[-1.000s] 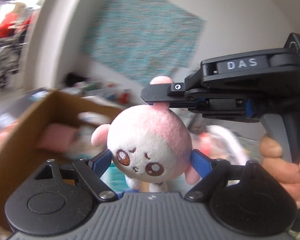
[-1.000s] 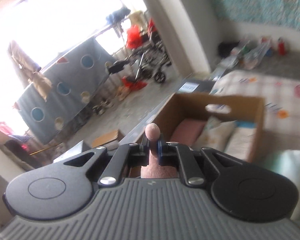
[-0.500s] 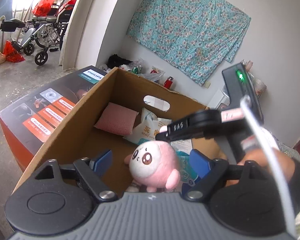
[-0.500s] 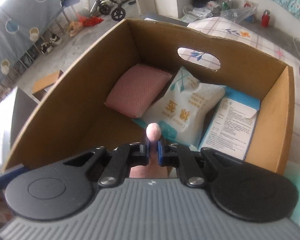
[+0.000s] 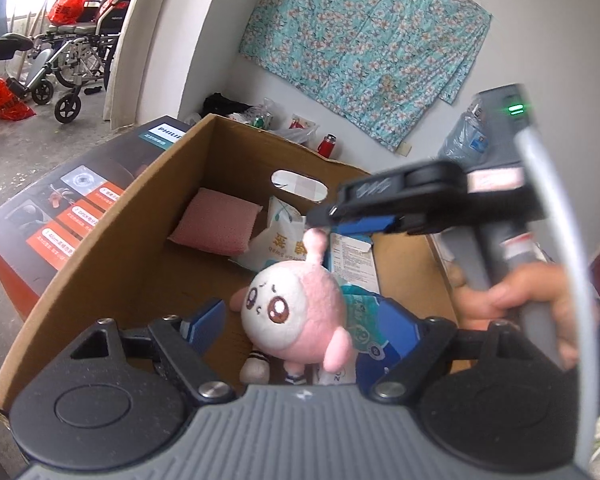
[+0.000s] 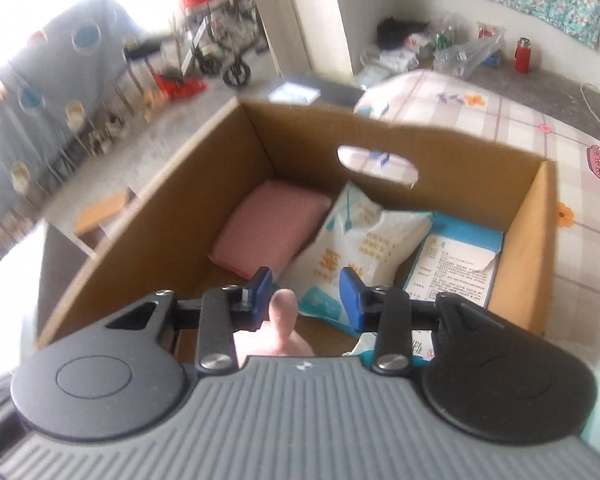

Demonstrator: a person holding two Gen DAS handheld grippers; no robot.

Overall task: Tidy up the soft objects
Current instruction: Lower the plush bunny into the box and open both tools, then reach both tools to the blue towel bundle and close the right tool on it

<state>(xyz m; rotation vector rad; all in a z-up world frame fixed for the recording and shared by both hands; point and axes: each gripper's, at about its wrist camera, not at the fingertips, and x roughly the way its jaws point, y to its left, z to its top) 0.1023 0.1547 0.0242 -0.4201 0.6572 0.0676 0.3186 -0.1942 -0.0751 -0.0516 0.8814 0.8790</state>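
Here the right hand-held gripper (image 6: 304, 294) is opening, its blue pads parting around the pink plush toy (image 5: 296, 312)'s ear above the cardboard box (image 5: 112, 264). The toy hangs near the box's front edge. The left hand-held gripper (image 5: 304, 326) stands wide open, gripping nothing.

A teal floral cloth (image 5: 364, 48) hung on the white wall; a metal wheelchair (image 5: 76, 60) stood on grey floor, a red bottle (image 6: 522, 55) near clutter.
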